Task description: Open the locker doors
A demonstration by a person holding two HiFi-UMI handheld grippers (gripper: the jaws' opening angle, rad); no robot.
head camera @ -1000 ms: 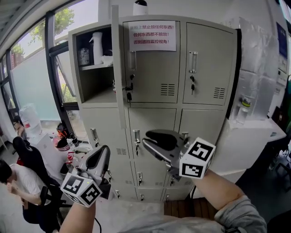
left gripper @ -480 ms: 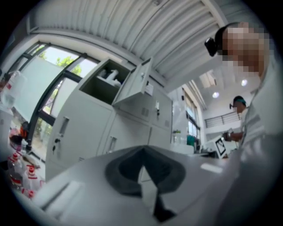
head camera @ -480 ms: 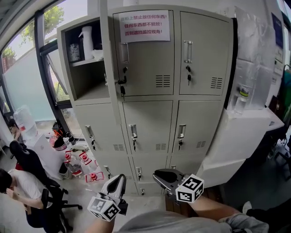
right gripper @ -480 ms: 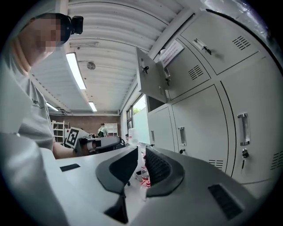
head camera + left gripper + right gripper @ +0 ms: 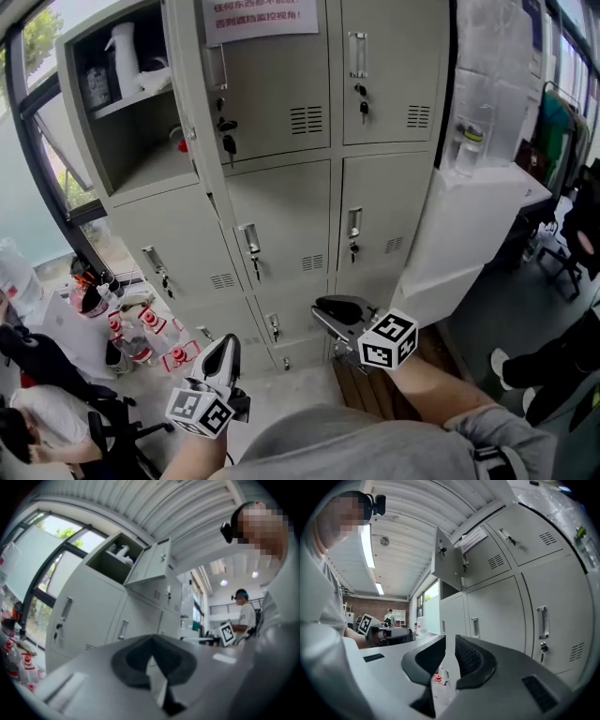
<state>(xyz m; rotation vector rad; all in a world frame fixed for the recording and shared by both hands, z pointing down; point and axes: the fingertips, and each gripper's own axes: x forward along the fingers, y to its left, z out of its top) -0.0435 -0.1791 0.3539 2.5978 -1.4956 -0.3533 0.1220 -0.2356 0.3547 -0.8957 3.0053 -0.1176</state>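
Grey steel locker, slotted doors

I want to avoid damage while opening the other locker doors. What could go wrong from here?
1. The open top-left door juts out into the room; someone rising beside it may bump it.
2. Bottles stand on the floor near the bottom-left door; swinging it out might topple them.

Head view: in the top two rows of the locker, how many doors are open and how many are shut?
Open door: 1
Shut doors: 5
Total: 6
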